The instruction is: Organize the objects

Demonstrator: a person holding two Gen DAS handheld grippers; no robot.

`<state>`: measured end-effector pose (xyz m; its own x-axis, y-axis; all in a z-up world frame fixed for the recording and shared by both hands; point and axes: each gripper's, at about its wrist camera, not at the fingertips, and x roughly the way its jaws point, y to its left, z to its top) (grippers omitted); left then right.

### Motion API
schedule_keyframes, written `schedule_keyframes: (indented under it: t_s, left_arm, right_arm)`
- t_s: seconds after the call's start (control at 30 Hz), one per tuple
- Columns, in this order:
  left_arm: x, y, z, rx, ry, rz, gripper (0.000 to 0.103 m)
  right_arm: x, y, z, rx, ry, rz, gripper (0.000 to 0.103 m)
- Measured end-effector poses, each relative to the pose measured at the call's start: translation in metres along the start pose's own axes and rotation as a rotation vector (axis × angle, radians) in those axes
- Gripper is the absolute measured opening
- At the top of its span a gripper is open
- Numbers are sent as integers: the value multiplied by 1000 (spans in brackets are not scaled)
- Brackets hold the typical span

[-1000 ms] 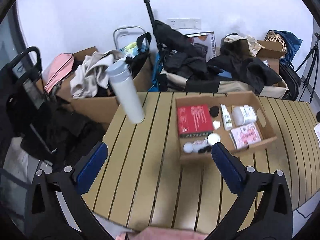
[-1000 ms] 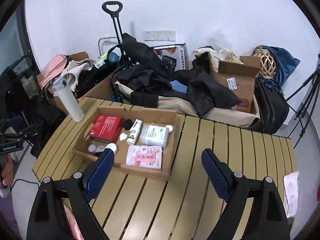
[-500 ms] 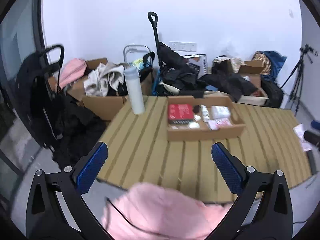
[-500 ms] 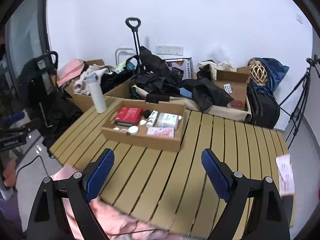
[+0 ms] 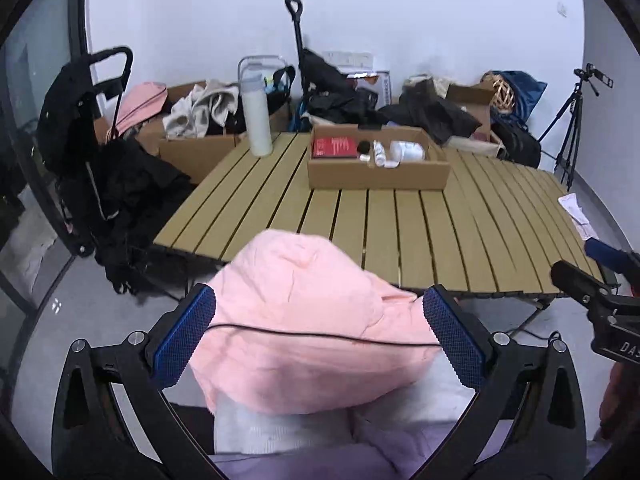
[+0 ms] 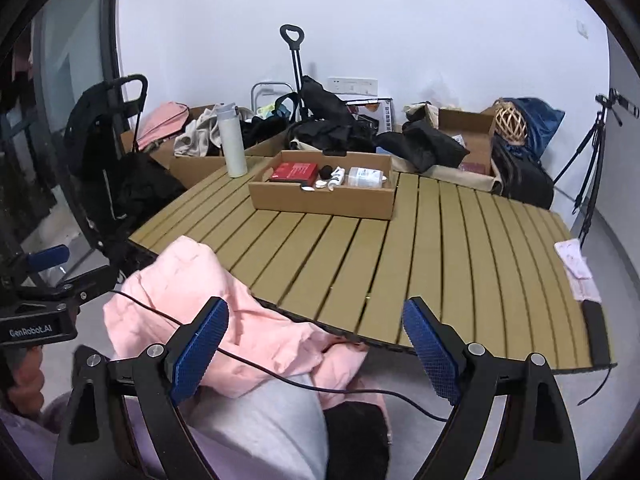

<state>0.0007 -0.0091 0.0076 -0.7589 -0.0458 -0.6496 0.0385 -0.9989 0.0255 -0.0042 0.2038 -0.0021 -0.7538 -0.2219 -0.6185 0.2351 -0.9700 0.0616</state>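
A shallow cardboard box (image 5: pixel 378 175) stands on the slatted wooden table (image 5: pixel 440 224); it holds a red box (image 5: pixel 334 147), a white bottle (image 5: pixel 407 149) and small items. The cardboard box also shows in the right wrist view (image 6: pixel 322 200). A tall white bottle (image 5: pixel 257 120) stands at the table's far left corner, also seen in the right wrist view (image 6: pixel 232 142). My left gripper (image 5: pixel 318 338) is open and empty, held back off the table above the person's pink-clothed lap (image 5: pixel 304 320). My right gripper (image 6: pixel 316 352) is open and empty, also off the table's near edge.
Cardboard boxes of clothes (image 5: pixel 192 120), black bags (image 5: pixel 432 116) and a trolley handle (image 5: pixel 294 20) crowd behind the table. A black stroller (image 5: pixel 92 140) stands left. A tripod (image 5: pixel 576 120) stands right. Paper (image 6: pixel 576 268) lies at the table's right edge. A cable (image 6: pixel 280 376) crosses the lap.
Both grippers have pulled back and down from above the table to beside the person's lap. The table and box now look farther away. Nothing on the table moved.
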Motion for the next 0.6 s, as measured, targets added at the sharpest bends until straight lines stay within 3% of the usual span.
schedule_keyframes:
  t_s: [0.6]
  left_arm:
    - [-8, 5, -3, 1, -12, -1, 103]
  right_arm:
    - [-2, 3, -2, 8, -4, -18, 91]
